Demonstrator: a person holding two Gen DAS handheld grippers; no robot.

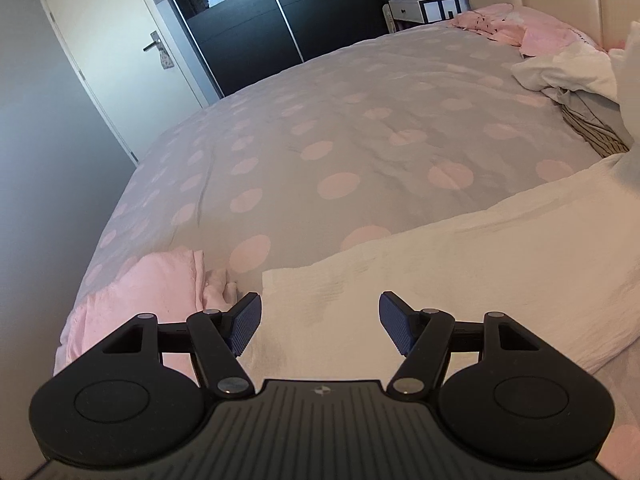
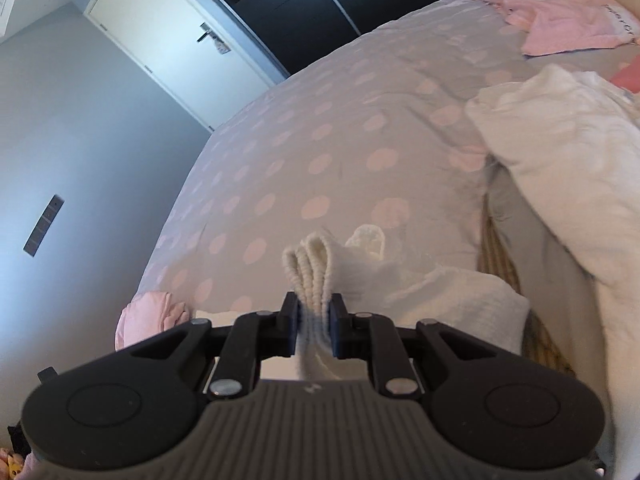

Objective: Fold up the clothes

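R gripper (image 2: 314,314) jaws clenched on white garment (image 2: 308,264) hem; L gripper (image 1: 320,322) jaws released above it.
Polka-dot bed (image 1: 340,120), door (image 1: 120,40) behind.

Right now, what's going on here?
A person is folding laundry on a polka-dot bed with two handheld grippers. The right gripper is shut on a bunched edge of a white garment. The left gripper hangs open over the same white garment, holding nothing. A folded pink item lies to its left.

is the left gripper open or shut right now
Open. The left gripper has its blue pads spread wide apart above the white garment, nothing between them.
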